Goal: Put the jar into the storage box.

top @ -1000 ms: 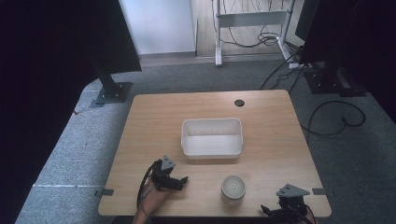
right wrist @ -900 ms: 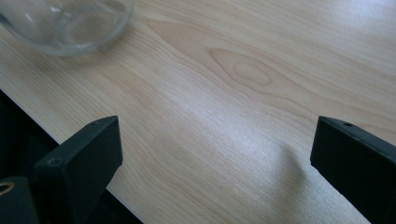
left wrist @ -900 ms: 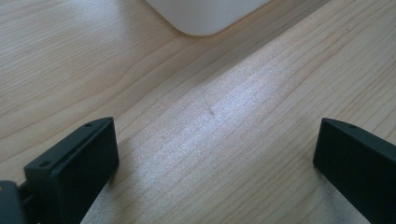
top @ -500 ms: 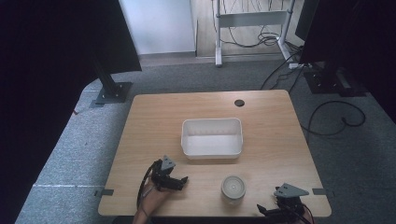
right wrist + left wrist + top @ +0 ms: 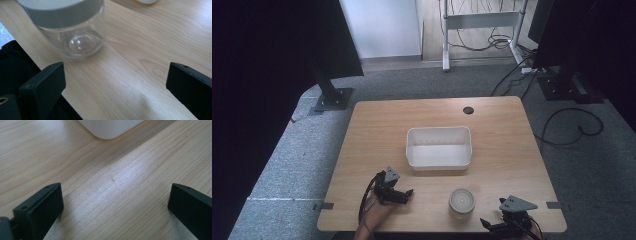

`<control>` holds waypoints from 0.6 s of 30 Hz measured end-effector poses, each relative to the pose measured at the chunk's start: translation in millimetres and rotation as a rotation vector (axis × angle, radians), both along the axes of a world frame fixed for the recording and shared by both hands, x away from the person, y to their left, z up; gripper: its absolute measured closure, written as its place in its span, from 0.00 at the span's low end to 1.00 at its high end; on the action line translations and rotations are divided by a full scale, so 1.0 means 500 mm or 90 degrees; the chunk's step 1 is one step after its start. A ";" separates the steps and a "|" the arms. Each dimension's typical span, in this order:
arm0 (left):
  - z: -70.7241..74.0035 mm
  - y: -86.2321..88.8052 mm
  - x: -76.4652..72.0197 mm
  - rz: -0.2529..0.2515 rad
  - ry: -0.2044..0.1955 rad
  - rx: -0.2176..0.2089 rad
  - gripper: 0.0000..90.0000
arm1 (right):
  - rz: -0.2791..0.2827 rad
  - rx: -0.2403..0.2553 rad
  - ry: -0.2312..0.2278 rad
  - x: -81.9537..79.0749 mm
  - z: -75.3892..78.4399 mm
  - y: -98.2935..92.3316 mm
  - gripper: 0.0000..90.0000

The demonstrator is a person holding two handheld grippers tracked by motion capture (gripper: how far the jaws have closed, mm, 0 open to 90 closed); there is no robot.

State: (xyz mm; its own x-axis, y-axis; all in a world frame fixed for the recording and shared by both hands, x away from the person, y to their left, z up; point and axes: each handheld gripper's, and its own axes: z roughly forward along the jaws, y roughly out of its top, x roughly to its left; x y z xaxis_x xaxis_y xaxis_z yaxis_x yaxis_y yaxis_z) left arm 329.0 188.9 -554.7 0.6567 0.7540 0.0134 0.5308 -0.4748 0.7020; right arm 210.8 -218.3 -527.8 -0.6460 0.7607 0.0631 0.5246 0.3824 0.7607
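While the right gripper [image 5: 501, 226] hangs low at the near edge of the table [image 5: 377, 125], its 2 jaws stand wide apart with bare wood between them, and the jar [image 5: 67, 27] sits upright just ahead of its left jaw, apart from it, clear glass under a grey lid [image 5: 461, 199]. The left gripper [image 5: 401, 194] rests over the wood with its jaws also spread and holding nothing, a white tub [image 5: 439, 147] just beyond it.
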 end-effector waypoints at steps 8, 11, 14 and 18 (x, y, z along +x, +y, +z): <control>0.000 0.000 0.000 -0.001 0.000 0.002 0.00 | 0.023 0.012 -0.007 0.002 0.006 0.025 0.03; 0.000 0.000 0.000 -0.001 0.000 0.002 0.00 | 0.035 0.014 -0.013 0.003 0.009 0.035 0.03; 0.000 0.000 0.000 -0.001 0.000 0.002 0.00 | 0.042 0.014 -0.014 0.003 0.010 0.040 0.03; 0.000 0.000 0.000 -0.001 0.000 0.002 0.00 | 0.059 0.022 -0.017 0.006 0.007 0.054 0.03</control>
